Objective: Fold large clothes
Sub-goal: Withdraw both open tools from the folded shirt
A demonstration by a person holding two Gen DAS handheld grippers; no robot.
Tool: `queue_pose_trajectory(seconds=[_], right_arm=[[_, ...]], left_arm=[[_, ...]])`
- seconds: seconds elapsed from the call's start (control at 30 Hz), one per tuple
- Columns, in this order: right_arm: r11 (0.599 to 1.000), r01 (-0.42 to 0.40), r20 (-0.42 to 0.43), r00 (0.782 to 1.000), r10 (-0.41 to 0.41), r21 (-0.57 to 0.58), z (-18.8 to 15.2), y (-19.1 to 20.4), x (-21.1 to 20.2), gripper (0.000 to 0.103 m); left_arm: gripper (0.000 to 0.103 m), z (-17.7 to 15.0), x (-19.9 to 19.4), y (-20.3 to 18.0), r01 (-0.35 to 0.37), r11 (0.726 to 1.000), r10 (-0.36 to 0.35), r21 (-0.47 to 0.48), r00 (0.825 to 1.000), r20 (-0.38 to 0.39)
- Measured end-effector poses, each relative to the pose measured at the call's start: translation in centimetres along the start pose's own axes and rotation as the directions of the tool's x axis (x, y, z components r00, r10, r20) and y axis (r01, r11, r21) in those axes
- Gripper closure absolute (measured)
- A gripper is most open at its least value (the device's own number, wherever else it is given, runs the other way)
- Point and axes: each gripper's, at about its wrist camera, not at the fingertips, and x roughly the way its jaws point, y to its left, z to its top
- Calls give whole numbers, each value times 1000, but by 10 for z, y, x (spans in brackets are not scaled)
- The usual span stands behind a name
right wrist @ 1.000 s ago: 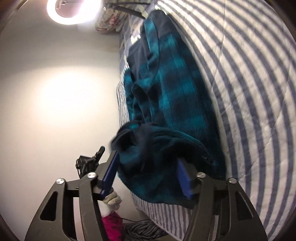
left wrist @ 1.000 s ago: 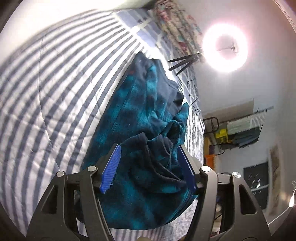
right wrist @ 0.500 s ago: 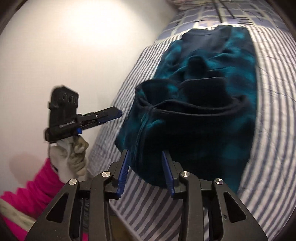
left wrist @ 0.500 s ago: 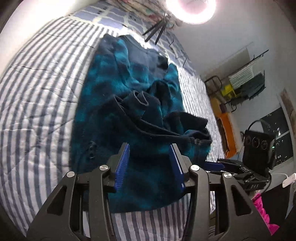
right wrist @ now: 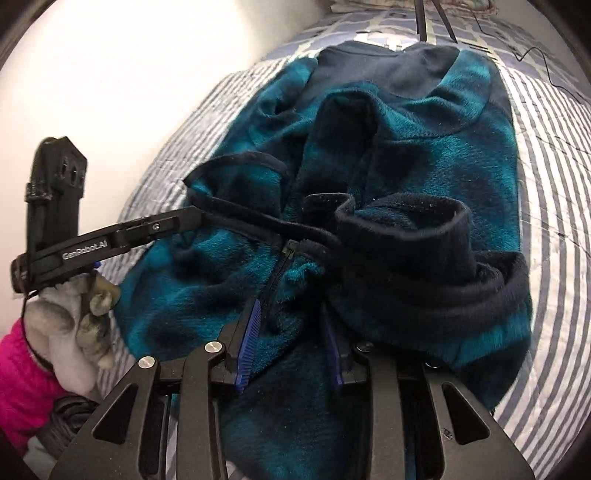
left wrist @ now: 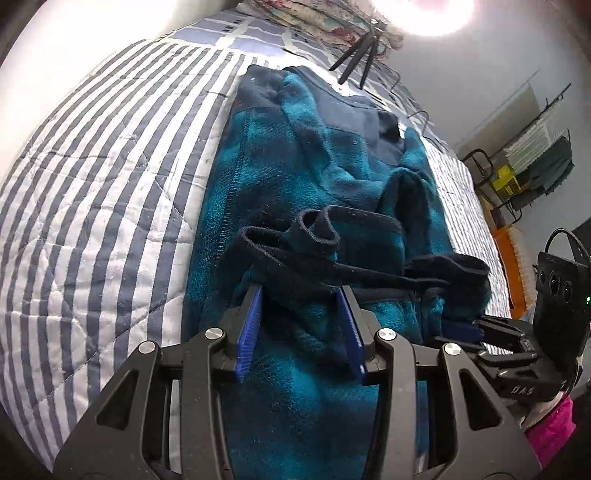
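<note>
A teal and navy checked fleece jacket (left wrist: 332, 166) lies lengthwise on the striped quilt (left wrist: 110, 184), with its dark near hem raised into a ridge. My left gripper (left wrist: 301, 321) has a fold of that hem between its blue pads and grips it. From the right wrist view its tip (right wrist: 195, 218) pinches the hem's left end. My right gripper (right wrist: 291, 332) is closing on the fleece (right wrist: 443, 147) beside the zipper, and cloth fills the gap between its pads. In the left wrist view it (left wrist: 458, 328) sits at the hem's right end.
A black tripod (left wrist: 354, 55) stands at the head of the bed under a bright ring light (left wrist: 436, 14), beside patterned pillows (left wrist: 314, 22). A rack (left wrist: 535, 155) stands past the bed's right side. A gloved hand (right wrist: 70, 325) with a pink sleeve (right wrist: 18, 376) holds the left gripper near a white wall (right wrist: 129, 74).
Both grippers have rolled upright and moved to the jacket's near hem. Their jaws have narrowed from a wide hold on a bunch of fleece to a tighter pinch.
</note>
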Motion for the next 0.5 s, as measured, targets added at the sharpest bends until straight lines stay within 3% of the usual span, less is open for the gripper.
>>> queue_pose_trajectory(seconds=[0.13, 0.27, 0.43, 0.5], right_arm=[[1000, -22, 116, 993, 22, -1, -18, -1, -45, 70], [1000, 29, 281, 959, -29, 6, -30, -20, -101, 70], [990, 130, 330, 933, -142, 56, -4, -44, -135, 70], [984, 162, 327, 928, -177, 73, 13, -57, -129, 70]], left_arm=[[60, 4, -26, 1, 47, 999, -47, -12, 999, 20], [60, 24, -51, 3, 36, 999, -36, 8, 996, 87], [60, 64, -58, 20, 18, 1000, -15, -15, 992, 129], [60, 85, -51, 27, 13, 1000, -11, -13, 993, 119]])
